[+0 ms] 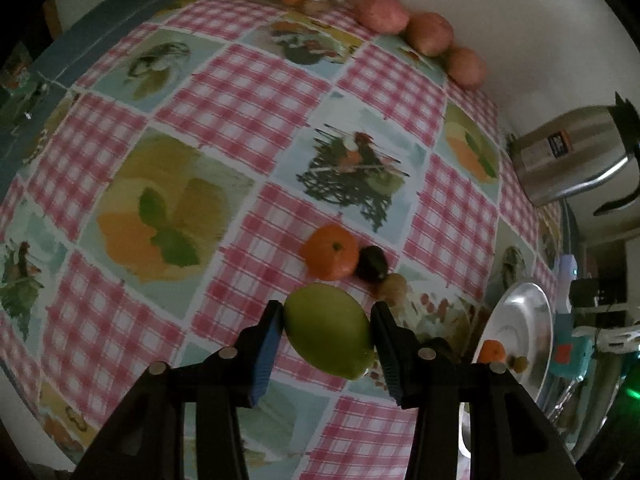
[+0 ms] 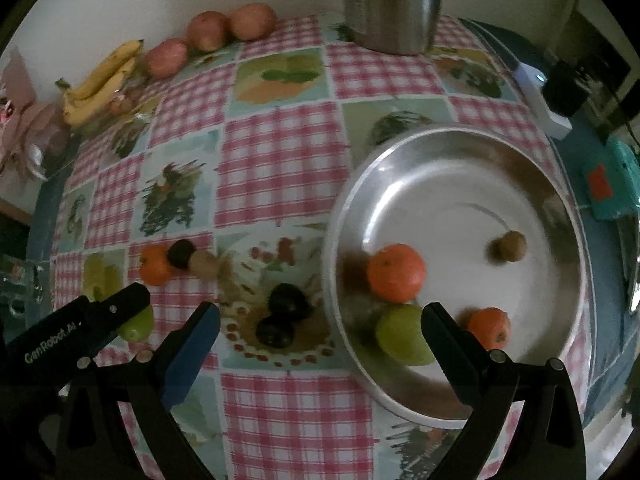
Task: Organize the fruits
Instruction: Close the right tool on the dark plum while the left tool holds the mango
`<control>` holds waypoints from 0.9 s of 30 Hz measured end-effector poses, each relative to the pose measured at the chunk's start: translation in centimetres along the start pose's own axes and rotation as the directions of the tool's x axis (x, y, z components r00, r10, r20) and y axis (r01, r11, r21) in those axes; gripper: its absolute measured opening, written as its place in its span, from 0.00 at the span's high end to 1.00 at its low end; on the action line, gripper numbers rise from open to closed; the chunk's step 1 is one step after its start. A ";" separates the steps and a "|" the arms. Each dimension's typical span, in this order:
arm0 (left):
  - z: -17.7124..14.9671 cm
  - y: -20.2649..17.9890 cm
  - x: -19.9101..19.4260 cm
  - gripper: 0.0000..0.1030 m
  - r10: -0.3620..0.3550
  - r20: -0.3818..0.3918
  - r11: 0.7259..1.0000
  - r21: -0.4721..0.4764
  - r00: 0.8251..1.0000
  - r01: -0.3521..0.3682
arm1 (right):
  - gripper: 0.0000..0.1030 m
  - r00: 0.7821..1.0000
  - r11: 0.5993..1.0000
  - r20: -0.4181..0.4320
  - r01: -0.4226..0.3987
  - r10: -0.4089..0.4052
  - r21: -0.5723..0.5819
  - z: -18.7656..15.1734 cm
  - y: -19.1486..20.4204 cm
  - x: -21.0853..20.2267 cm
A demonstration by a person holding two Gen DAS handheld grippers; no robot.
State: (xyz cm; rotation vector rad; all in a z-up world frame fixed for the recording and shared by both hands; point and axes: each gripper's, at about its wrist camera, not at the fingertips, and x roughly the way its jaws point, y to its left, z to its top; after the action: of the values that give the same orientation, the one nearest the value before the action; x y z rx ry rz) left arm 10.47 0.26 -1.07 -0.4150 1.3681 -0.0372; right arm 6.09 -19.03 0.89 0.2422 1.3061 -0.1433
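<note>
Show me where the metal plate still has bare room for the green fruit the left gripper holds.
The metal plate is bare across its far half, beyond the tangerine and brown fruit. The near edge is crowded: a green fruit and second tangerine sit there.

My left tongs (image 1: 328,334) clamp a green lemon (image 1: 329,330); left of the steel plate (image 2: 460,140), a tangerine (image 1: 331,252) lies.

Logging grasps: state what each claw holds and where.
Left claw grips the green fruit across its sides, fingers either side. Right claw is open, holding nothing.
</note>
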 end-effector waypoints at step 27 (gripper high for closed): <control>0.3 0.5 1.6 0.53 -0.029 -0.057 0.998 -0.052 0.998 0.026 | 0.52 1.000 0.995 -0.011 0.007 -0.008 -0.102 -0.1 2.8 3.1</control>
State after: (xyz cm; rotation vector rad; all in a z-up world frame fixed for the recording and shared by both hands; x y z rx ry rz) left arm 10.96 0.40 -2.73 -0.4788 1.4226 -0.0373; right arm 7.44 -16.16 -1.83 0.1509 1.3220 -0.0812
